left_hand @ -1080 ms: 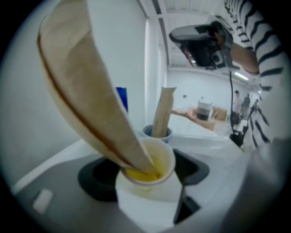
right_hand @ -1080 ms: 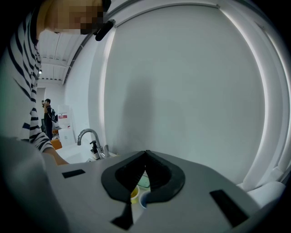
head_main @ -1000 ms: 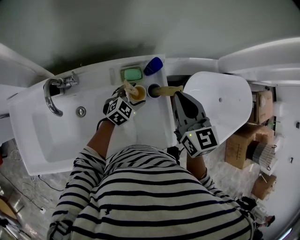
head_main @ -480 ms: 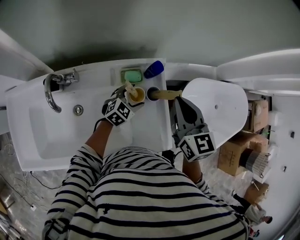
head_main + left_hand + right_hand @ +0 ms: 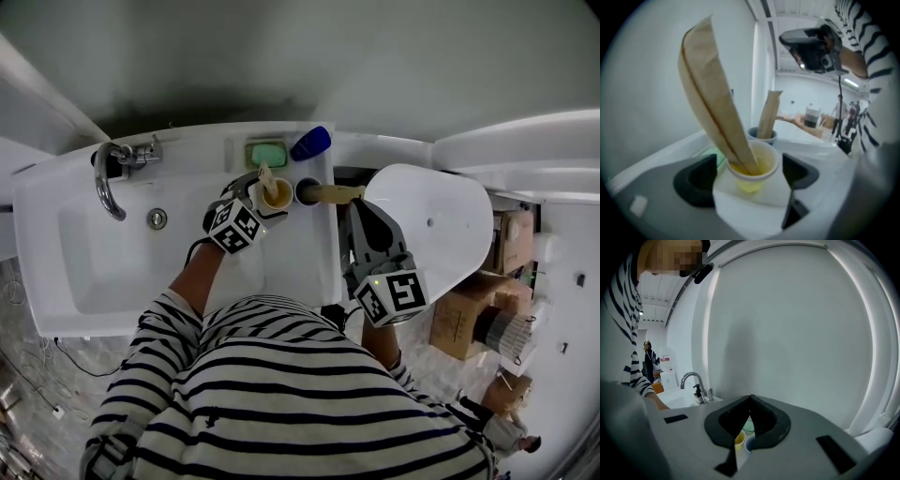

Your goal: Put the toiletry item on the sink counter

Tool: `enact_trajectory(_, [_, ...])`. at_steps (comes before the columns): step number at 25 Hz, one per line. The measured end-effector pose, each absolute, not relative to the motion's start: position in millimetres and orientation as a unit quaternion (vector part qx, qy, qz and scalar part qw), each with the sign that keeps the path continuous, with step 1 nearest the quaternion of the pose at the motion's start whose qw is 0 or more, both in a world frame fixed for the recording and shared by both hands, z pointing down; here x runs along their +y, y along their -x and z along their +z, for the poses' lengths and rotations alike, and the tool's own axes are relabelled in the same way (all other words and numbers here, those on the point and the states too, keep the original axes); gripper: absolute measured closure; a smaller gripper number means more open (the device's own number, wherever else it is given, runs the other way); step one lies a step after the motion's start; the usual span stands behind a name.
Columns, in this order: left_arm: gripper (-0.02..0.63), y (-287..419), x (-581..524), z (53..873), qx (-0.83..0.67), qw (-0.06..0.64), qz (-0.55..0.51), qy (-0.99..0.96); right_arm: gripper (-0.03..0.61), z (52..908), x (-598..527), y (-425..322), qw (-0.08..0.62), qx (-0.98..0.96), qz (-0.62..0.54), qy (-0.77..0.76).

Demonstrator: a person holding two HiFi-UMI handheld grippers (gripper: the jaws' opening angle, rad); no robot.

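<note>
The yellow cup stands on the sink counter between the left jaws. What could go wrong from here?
The left gripper is opening its jaws around the yellow cup. Its tall paper-wrapped item leans out, so a pad brushing it on withdrawal could tip the cup.
The blue cup stands close beside it and could easily be knocked.

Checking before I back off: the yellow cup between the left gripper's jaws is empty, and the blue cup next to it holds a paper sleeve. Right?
Not quite. The left gripper view shows the yellow cup, between the left gripper's opening jaws, holding a brown paper sleeve too. The blue cup does hold one.
</note>
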State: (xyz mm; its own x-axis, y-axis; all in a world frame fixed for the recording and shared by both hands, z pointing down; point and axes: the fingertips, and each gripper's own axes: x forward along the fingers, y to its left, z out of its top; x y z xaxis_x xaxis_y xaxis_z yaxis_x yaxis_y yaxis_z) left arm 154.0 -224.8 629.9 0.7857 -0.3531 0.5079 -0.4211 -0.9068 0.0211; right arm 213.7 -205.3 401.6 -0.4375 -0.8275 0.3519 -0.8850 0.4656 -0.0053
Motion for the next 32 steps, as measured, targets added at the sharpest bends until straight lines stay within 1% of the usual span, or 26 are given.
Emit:
enact_trajectory(8, [0.186, -140, -221, 608, -0.232, 0.069, 0.242, -0.939, 0.569, 396, -204, -209, 0.147, -0.846, 0.087, -0.505])
enact_trajectory(18, [0.187, -103, -210, 585, -0.282, 0.087, 0.244, -0.924, 0.569, 382, -199, -204, 0.118, -0.851, 0.075, -0.506])
enact_trajectory(24, [0.189, -91, -200, 546, -0.302, 0.085, 0.218, -0.924, 0.569, 376, -190, -208, 0.103, -0.85, 0.072, -0.511])
enact_trajectory(27, [0.193, -85, -193, 516, -0.312, 0.094, 0.189, -0.926, 0.569, 369, -185, -209, 0.092, -0.851, 0.067, -0.512])
enact_trajectory(29, [0.215, -81, -187, 496, -0.318, 0.096, 0.165, -0.929, 0.569, 366, -182, -210, 0.085, -0.852, 0.066, -0.513])
enact_trajectory(32, [0.299, -76, -178, 470, -0.323, 0.093, 0.137, -0.932, 0.569, 363, -178, -210, 0.077, -0.853, 0.064, -0.513])
